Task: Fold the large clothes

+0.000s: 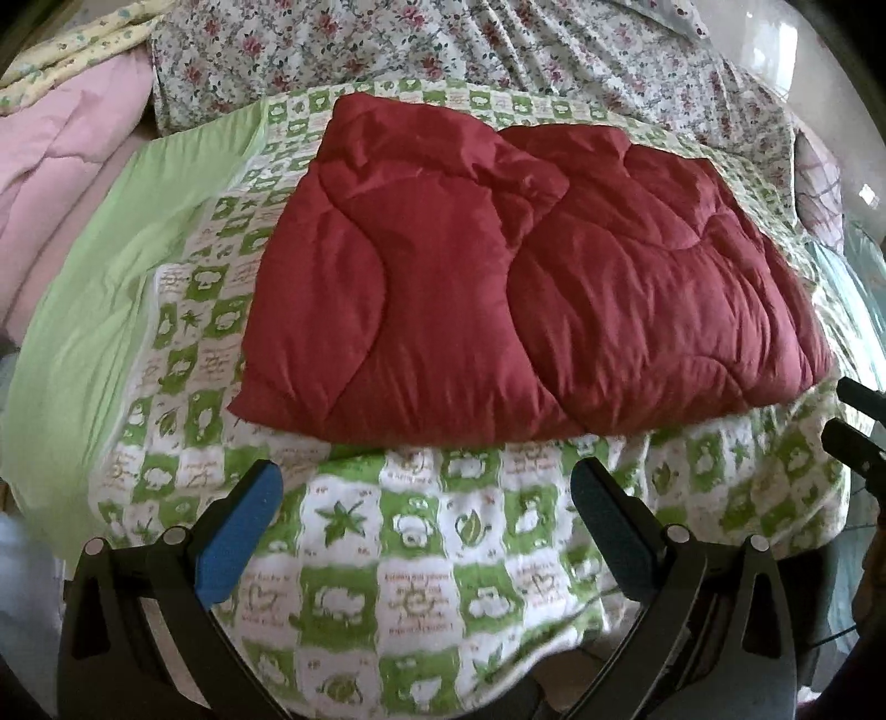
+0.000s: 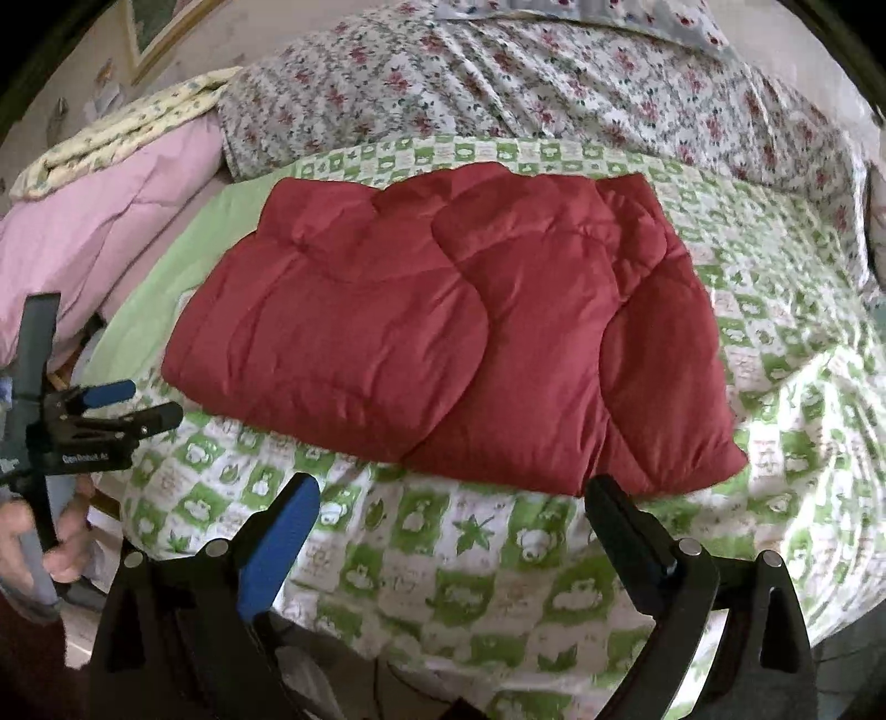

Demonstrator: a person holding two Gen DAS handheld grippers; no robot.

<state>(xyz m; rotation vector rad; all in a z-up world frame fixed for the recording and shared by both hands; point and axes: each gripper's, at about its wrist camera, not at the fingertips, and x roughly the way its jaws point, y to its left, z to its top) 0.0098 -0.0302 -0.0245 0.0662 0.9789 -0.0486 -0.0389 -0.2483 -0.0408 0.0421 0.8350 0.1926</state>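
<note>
Red padded jacket [image 1: 526, 288] folded on bed, beyond both tongs [image 1: 426, 498] [image 2: 451, 509] (spread apart, empty).

folded quilt [image 1: 526, 288] lies on checked sheet [image 1: 421, 559], flowered bedding [image 1: 443, 44] behind.

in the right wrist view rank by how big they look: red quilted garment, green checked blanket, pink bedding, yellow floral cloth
1. green checked blanket
2. red quilted garment
3. pink bedding
4. yellow floral cloth
The last two lie farther off and partly hidden, so their rank is unsure.
</note>
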